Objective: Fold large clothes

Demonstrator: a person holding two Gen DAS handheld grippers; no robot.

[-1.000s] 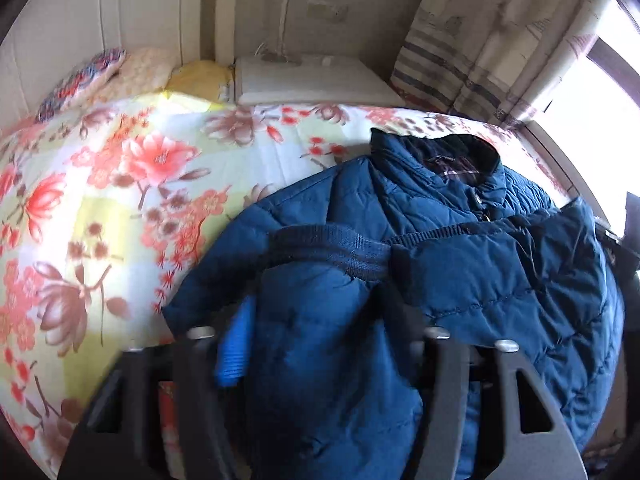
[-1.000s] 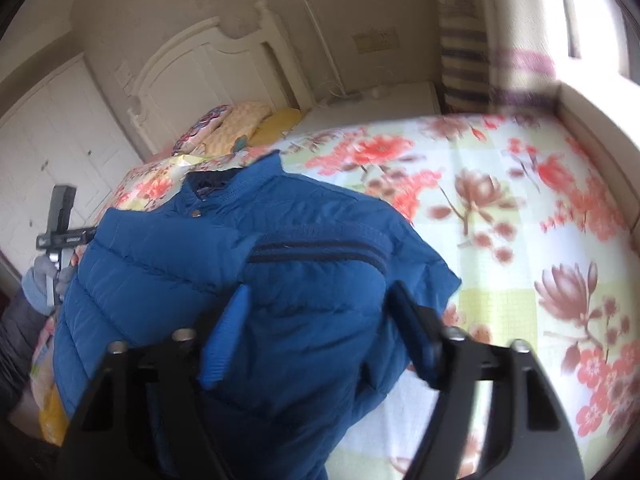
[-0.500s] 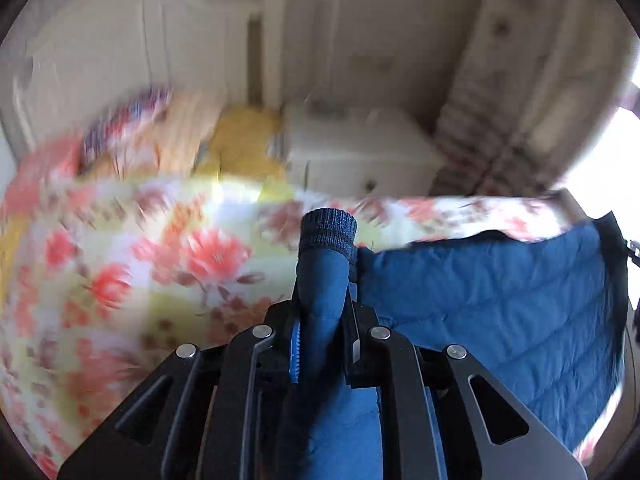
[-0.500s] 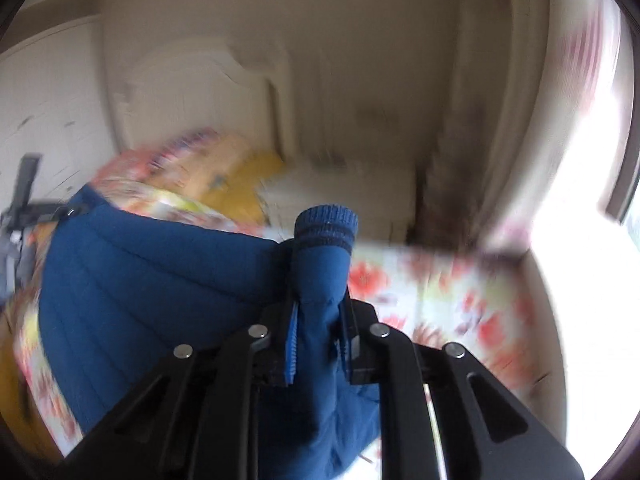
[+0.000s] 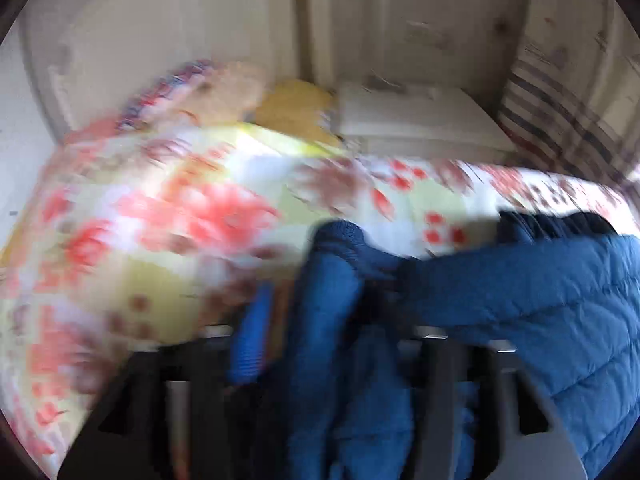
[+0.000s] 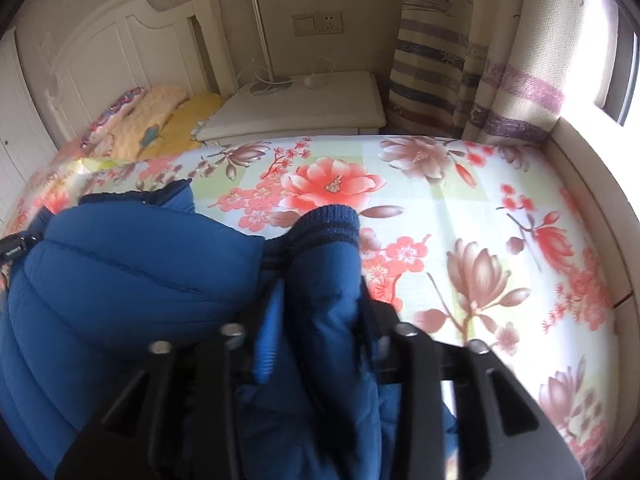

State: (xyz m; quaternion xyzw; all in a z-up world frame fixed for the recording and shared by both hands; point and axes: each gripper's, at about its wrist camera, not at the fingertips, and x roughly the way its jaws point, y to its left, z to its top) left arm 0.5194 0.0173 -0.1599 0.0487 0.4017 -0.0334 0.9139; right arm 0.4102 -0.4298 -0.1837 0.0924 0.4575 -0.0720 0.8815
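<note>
A blue quilted jacket [image 6: 120,272] lies on the floral bedspread [image 6: 460,216]; it also shows in the left wrist view [image 5: 540,300]. My right gripper [image 6: 320,312] has a ribbed-cuff fold of the jacket [image 6: 328,224] between its fingers, which stand partly apart around it. My left gripper [image 5: 320,320] has another cuffed fold [image 5: 336,264] between its fingers, also partly spread; this view is motion-blurred.
Headboard [image 6: 120,40] and pillows [image 6: 160,116] at the far end. A white nightstand [image 6: 304,104] beside a striped curtain [image 6: 460,72]. Window ledge [image 6: 592,184] along the bed's right side.
Both grippers shut on the jacket cuffs, lifted them, then came back down to the bed. Their fingers now stand wider apart around the cloth than half a second ago.
</note>
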